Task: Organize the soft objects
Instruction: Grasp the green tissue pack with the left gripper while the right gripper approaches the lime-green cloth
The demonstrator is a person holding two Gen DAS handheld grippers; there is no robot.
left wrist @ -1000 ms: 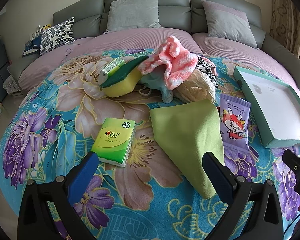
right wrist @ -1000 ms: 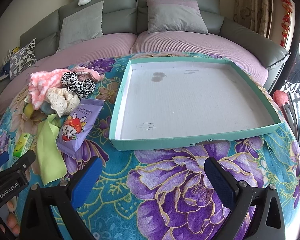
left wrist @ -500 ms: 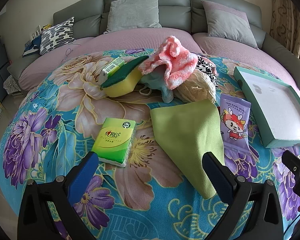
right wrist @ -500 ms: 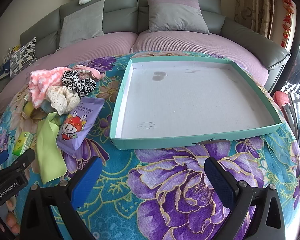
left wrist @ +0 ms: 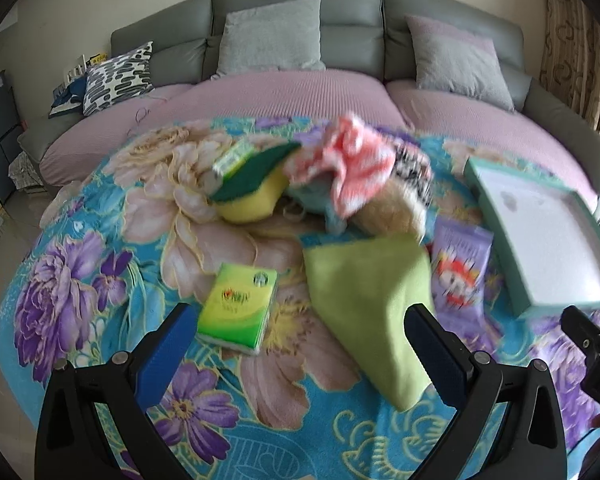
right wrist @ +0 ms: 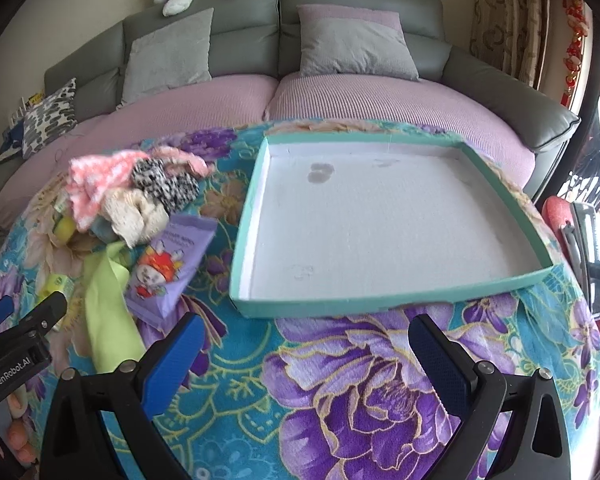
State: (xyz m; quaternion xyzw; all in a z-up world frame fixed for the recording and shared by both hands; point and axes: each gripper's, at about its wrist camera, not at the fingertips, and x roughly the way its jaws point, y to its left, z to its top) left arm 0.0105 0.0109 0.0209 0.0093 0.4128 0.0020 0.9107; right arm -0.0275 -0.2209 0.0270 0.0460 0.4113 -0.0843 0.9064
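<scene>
Lying just ahead of the left gripper, the green cloth is seen at lower centre of the left wrist frame, its long axis running from upper left to lower right and its near tip reaching down beside the right-hand finger. Both jaws of that gripper are spread wide with nothing held. The tissue pack sits just beside the left-hand finger. The right gripper, likewise spread and empty, is faced toward the teal tray, which holds nothing. The left gripper is judged nearer the cloth, the tray lying to its right.
</scene>
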